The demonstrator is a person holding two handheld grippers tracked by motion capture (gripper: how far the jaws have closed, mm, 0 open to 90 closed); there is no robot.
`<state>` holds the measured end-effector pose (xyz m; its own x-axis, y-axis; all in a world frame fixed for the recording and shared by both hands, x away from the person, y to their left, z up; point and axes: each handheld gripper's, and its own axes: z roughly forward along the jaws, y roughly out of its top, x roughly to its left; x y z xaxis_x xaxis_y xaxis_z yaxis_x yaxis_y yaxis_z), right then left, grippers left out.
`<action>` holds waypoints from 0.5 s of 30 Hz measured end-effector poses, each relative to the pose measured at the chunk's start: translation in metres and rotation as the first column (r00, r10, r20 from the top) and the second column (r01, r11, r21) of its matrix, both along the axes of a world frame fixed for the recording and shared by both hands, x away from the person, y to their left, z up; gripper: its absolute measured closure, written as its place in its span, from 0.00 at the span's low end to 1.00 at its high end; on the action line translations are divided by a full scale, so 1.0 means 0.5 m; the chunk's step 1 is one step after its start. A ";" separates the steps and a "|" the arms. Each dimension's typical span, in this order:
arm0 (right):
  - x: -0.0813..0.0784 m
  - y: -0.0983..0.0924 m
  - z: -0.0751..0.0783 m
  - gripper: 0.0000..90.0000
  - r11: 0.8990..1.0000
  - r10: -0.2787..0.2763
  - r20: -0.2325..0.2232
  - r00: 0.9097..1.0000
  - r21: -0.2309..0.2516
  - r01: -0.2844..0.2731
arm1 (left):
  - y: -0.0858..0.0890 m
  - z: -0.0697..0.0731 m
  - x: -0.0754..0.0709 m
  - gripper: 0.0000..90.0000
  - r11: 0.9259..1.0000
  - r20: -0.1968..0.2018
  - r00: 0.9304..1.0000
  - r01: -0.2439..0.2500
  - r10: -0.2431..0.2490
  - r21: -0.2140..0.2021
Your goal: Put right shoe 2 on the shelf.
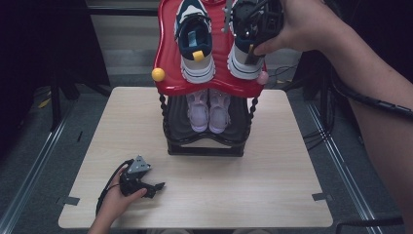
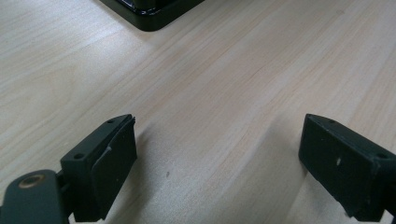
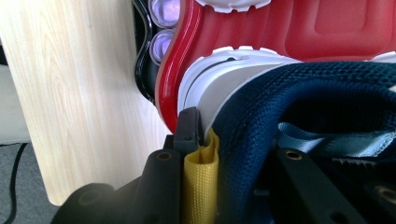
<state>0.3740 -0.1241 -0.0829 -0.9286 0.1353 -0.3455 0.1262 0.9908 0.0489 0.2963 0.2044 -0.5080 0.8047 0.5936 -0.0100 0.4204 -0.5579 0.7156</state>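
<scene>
Where the high view looked down, a red top shelf (image 1: 168, 58) of a two-tier rack held two navy shoes; the right gripper (image 1: 254, 29) gripped the right shoe (image 1: 243, 61) at its heel, while the left gripper (image 1: 141, 183) rested low on the bench (image 1: 272, 170). Through the left gripper view, wide-spread fingers (image 2: 105, 168) held nothing above bare wood. Through the right gripper view, fingers (image 3: 189, 128) pinched the shoe's yellow heel tab (image 3: 201, 186).

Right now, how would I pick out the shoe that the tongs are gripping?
Find the red top shelf of the shoe rack on the table. Two navy-and-white sneakers stand there; it is the right sneaker, pinched at its heel by the right tongs.
</scene>
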 end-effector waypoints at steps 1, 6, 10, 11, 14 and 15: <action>0.003 0.001 -0.001 0.79 1.000 0.014 -0.002 1.000 0.004 -0.014 | 0.000 0.000 0.000 0.12 1.000 -0.002 1.000 0.000 0.000 -0.002; 0.007 0.009 -0.012 0.79 1.000 0.026 -0.007 1.000 -0.007 -0.026 | 0.000 0.000 0.000 0.12 1.000 -0.001 1.000 0.000 0.000 -0.001; 0.013 0.015 -0.019 0.79 0.999 0.040 -0.003 0.999 -0.011 -0.040 | 0.000 0.000 0.000 0.12 1.000 -0.002 1.000 0.001 -0.001 -0.001; 0.015 0.016 -0.021 0.79 0.999 0.041 -0.001 0.999 -0.012 -0.041 | 0.000 0.000 0.000 0.12 1.000 0.000 1.000 0.000 0.000 -0.001; 0.020 0.020 -0.025 0.79 0.999 0.051 0.003 0.999 -0.011 -0.051 | 0.000 0.000 0.000 0.12 1.000 0.000 1.000 0.000 0.000 0.000; 0.020 0.021 -0.026 0.79 0.999 0.045 0.003 0.999 -0.010 -0.045 | 0.000 0.000 0.000 0.12 1.000 -0.001 1.000 0.000 0.000 -0.001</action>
<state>0.3839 -0.1134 -0.0961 -0.9324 0.0904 -0.3500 0.0816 0.9959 0.0396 0.2963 0.2043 -0.5081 0.8050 0.5932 -0.0119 0.4211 -0.5571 0.7158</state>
